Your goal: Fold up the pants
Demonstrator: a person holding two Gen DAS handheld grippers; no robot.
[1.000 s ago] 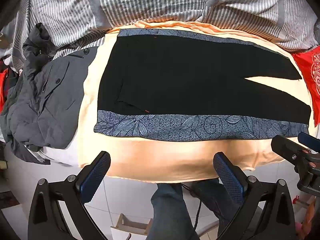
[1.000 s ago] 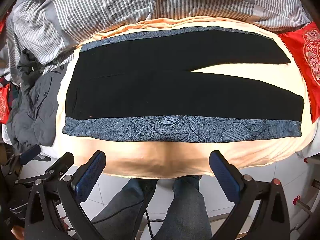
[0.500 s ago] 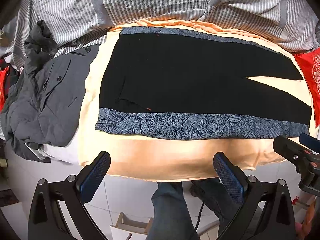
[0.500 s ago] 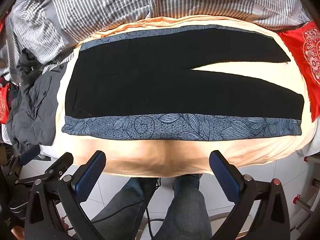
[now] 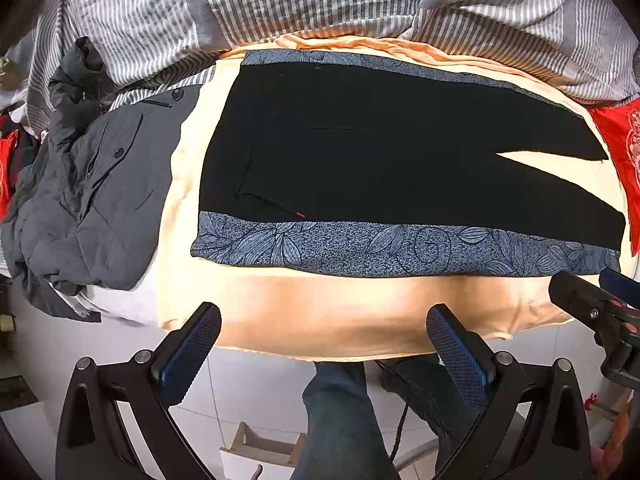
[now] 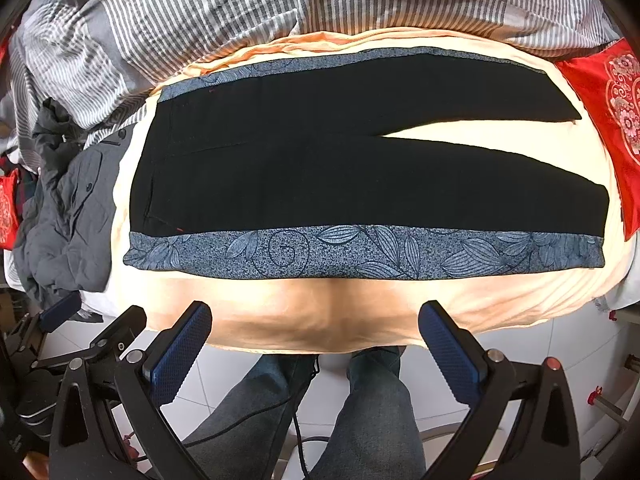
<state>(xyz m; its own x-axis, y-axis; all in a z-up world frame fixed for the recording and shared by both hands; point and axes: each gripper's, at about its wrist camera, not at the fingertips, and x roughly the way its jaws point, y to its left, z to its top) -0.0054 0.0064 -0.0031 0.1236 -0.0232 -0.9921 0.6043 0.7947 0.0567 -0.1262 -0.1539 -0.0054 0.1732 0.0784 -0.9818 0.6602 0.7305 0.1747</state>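
Black pants (image 5: 380,152) with blue-grey leaf-patterned side bands lie flat on a peach sheet (image 5: 340,308), waist at the left, legs spreading apart to the right; they also show in the right wrist view (image 6: 340,168). My left gripper (image 5: 324,354) is open and empty, held below the bed's near edge. My right gripper (image 6: 316,354) is open and empty, likewise below the near edge. Each gripper shows at the edge of the other's view.
A grey jacket (image 5: 88,200) is heaped at the bed's left. A striped duvet (image 6: 200,20) lies along the far side. A red cushion (image 6: 608,120) sits at the right end. The person's legs (image 6: 360,420) stand on white floor tiles below.
Both views have shifted slightly: the pants sit a little lower and closer in frame. Both grippers stay open and empty.
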